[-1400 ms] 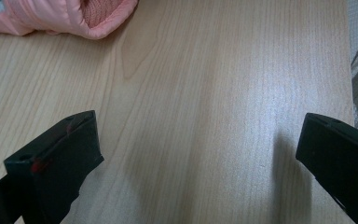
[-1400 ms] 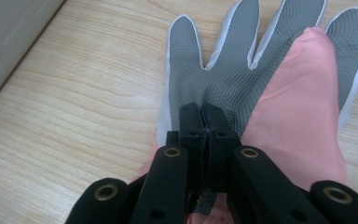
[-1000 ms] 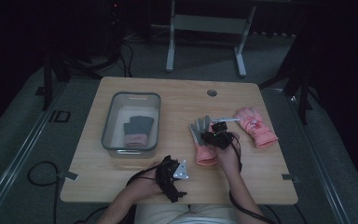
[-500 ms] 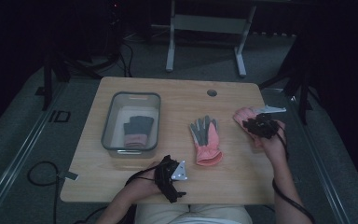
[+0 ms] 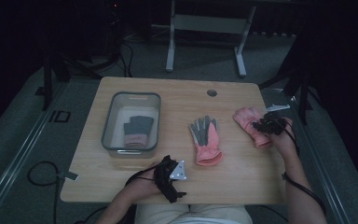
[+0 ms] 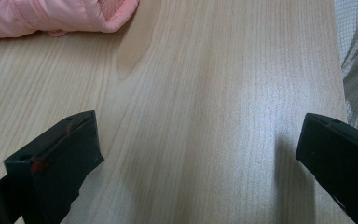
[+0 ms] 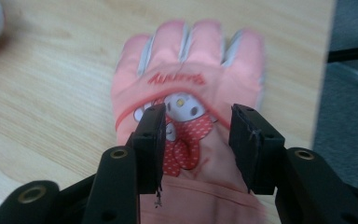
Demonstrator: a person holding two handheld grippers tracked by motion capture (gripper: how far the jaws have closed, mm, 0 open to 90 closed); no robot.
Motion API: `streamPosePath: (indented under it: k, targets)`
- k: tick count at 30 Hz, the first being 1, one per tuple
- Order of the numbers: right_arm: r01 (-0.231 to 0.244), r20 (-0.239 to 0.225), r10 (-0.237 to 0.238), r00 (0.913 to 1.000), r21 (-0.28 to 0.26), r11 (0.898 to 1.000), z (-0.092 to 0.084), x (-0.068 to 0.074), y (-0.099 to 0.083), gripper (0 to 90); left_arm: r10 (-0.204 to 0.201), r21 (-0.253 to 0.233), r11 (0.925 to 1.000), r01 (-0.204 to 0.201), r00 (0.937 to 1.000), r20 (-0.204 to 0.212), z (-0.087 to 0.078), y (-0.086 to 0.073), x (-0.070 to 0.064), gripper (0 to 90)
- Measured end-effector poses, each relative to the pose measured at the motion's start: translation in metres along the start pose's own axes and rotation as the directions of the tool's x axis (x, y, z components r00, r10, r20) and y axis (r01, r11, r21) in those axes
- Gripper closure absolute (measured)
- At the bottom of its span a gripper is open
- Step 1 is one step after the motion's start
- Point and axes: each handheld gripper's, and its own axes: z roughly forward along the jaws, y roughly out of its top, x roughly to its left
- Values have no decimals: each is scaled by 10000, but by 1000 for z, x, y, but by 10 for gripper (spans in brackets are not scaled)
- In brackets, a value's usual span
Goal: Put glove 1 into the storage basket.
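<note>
A pink glove with a cartoon print (image 7: 189, 88) lies back-up near the table's right edge (image 5: 248, 122). My right gripper (image 7: 198, 114) hovers just over its back, jaws partly apart and just opening wider, the print showing in the gap; in the high view that gripper (image 5: 265, 125) covers the glove's right side. A second pink glove with a grey palm (image 5: 205, 139) lies mid-table. My left gripper (image 5: 175, 179) rests at the front edge, open wide over bare wood (image 6: 198, 123). A pink cuff (image 6: 60, 16) shows at the top left of its view.
A clear plastic bin (image 5: 109, 123) at the left of the table holds a dark grey and pink glove (image 5: 136, 130). A round cable hole (image 5: 211, 92) sits near the far edge. Cables trail on the floor around the wooden table (image 5: 177, 100).
My right hand has moved from the middle glove rightwards to the glove at the right edge, and its jaws have opened. The left hand has stayed put.
</note>
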Motion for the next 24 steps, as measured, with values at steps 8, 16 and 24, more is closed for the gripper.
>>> streamPosePath:
  k: [8, 16, 24]
  targets:
    - [184, -259, -178, 9995, 261, 9995, 16, -1, -8, 717, -88, -45, 10000, 88, 10000, -18, -2, -1, 1, 0]
    - [-51, 40, 49, 10000, 738, 9973, 15, 5, -2, 843, -20, -93, 10000, 19, 10000, -96, -2, -2, 1, 0]
    - [-1837, 270, 1843, 9825, -241, 9827, -19, 18, 2, 861, -45, -201, 9998, 45, 10000, -10, -3, -3, 2, 0]
